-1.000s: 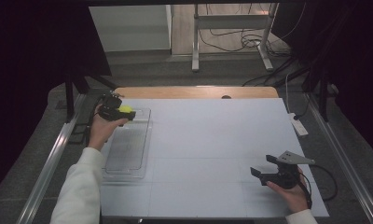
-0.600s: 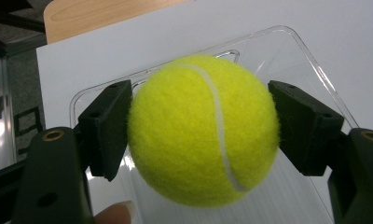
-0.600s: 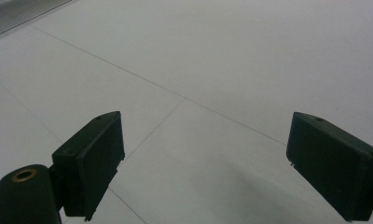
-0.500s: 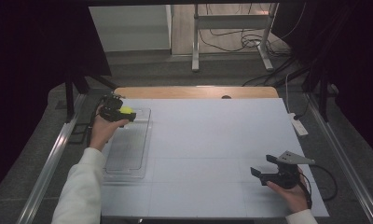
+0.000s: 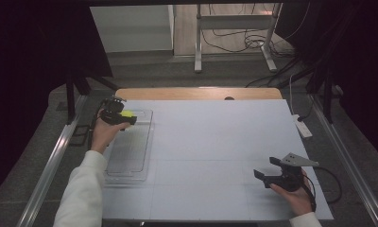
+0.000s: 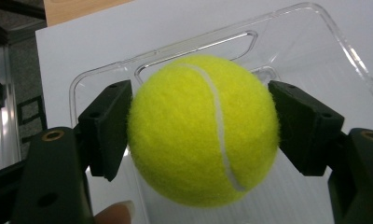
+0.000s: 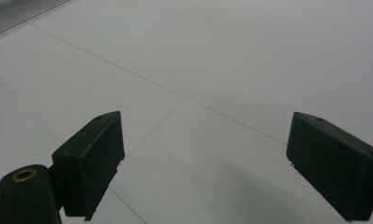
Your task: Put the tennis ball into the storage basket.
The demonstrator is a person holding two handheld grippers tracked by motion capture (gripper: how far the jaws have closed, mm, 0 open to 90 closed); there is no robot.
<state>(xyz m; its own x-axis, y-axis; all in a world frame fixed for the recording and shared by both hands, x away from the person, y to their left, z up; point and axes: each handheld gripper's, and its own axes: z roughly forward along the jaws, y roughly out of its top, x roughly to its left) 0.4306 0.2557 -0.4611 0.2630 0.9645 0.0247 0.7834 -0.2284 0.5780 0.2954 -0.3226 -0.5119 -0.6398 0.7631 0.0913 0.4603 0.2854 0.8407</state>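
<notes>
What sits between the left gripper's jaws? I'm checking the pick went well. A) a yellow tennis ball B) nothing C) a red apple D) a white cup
A: the left gripper has both jaws pressed against a yellow tennis ball, held above the clear plastic tray.

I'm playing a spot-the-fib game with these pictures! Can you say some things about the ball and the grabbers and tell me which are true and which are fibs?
1. The left gripper squeezes a yellow tennis ball. True.
2. The ball is held above a clear plastic tray. True.
3. The right gripper holds a ball too. False: its fingers stand apart with nothing between them.
4. The tray sits at the table's right edge. False: it sits near the left edge of the white table.
5. The tennis ball is red. False: it is yellow.
</notes>
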